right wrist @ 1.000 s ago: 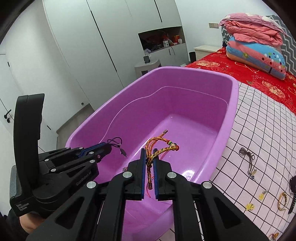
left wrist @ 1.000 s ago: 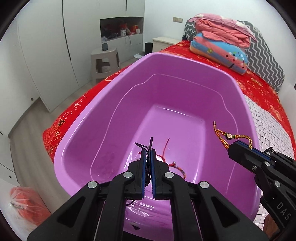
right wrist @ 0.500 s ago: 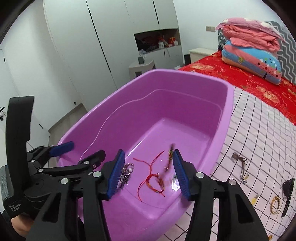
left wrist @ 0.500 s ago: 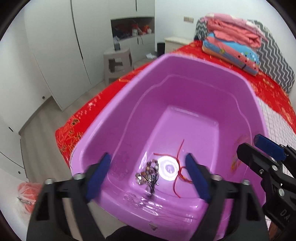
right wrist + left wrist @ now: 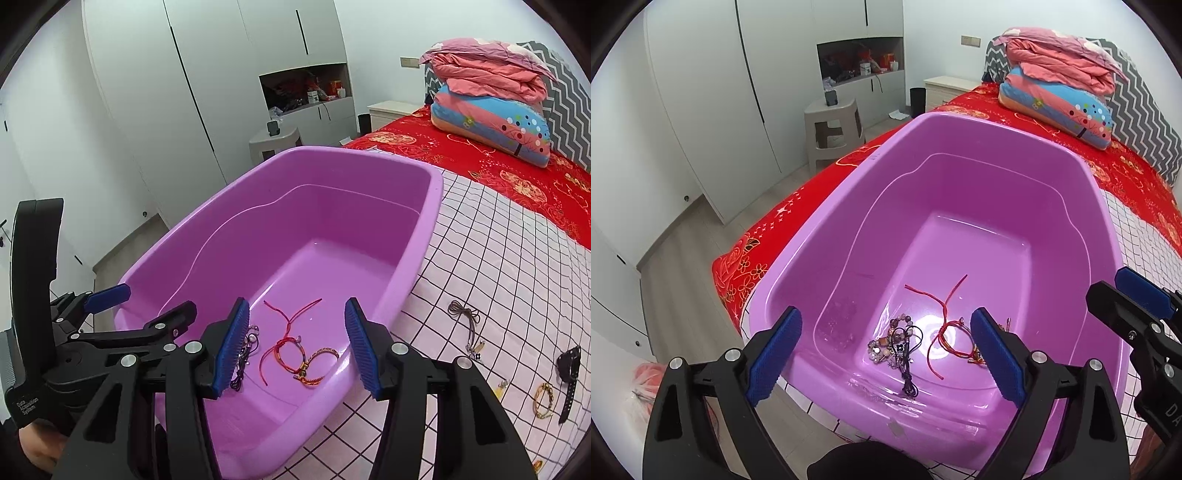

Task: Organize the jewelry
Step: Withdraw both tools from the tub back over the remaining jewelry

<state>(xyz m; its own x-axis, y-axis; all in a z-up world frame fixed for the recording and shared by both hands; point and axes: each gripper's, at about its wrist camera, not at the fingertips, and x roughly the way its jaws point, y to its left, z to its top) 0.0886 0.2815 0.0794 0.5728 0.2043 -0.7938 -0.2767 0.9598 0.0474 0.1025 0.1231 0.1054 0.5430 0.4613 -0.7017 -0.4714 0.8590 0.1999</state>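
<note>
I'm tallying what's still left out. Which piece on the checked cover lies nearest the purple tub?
The dark cord necklace: it lies closest to the purple tub, while the black strap and gold bracelet sit farther right.

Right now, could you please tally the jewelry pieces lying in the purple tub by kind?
Beaded bracelet with black cord: 1
Red string bracelet: 1
Orange woven bracelet: 1
Total in the purple tub: 3

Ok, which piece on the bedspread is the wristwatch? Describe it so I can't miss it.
Start at the purple tub, then cross the checked bedspread to its right edge. The wristwatch lies there, beside a gold bracelet. It alone is a flat black strap, not cord or beads.
</note>
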